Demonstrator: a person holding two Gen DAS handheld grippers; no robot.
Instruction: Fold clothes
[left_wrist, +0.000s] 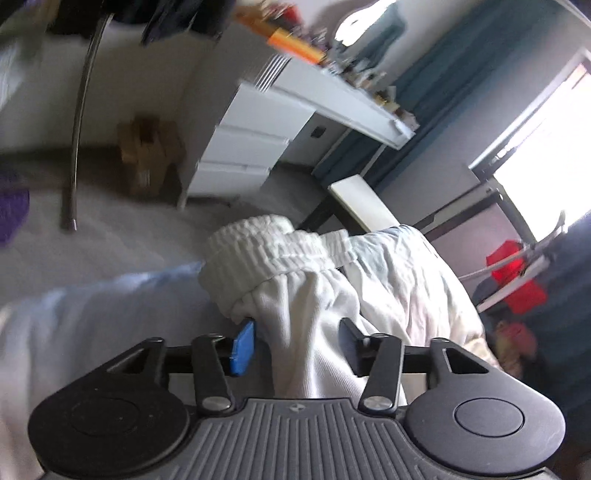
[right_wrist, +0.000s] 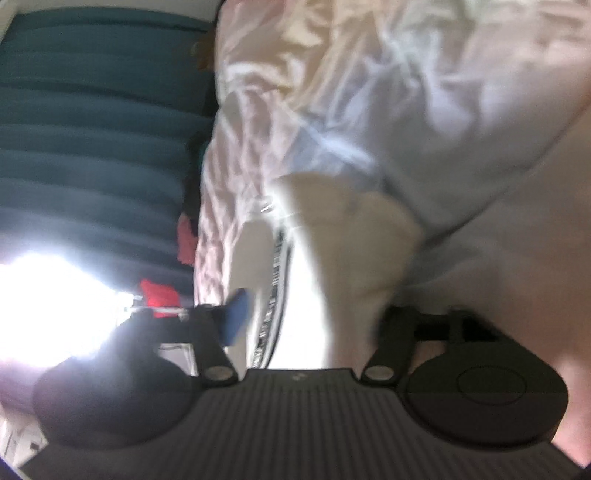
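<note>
I am seeing the white garment (left_wrist: 325, 280) lying directly ahead of my left gripper (left_wrist: 295, 345), its gathered waistband (left_wrist: 266, 251) running across the view on the bed (left_wrist: 110, 302). The left jaws are standing apart with cloth between them, not pinched. My right gripper (right_wrist: 306, 314) is also spread (the view is blurred), white cloth (right_wrist: 351, 240) hanging between its jaws. No containers are showing. Both are equally near.
</note>
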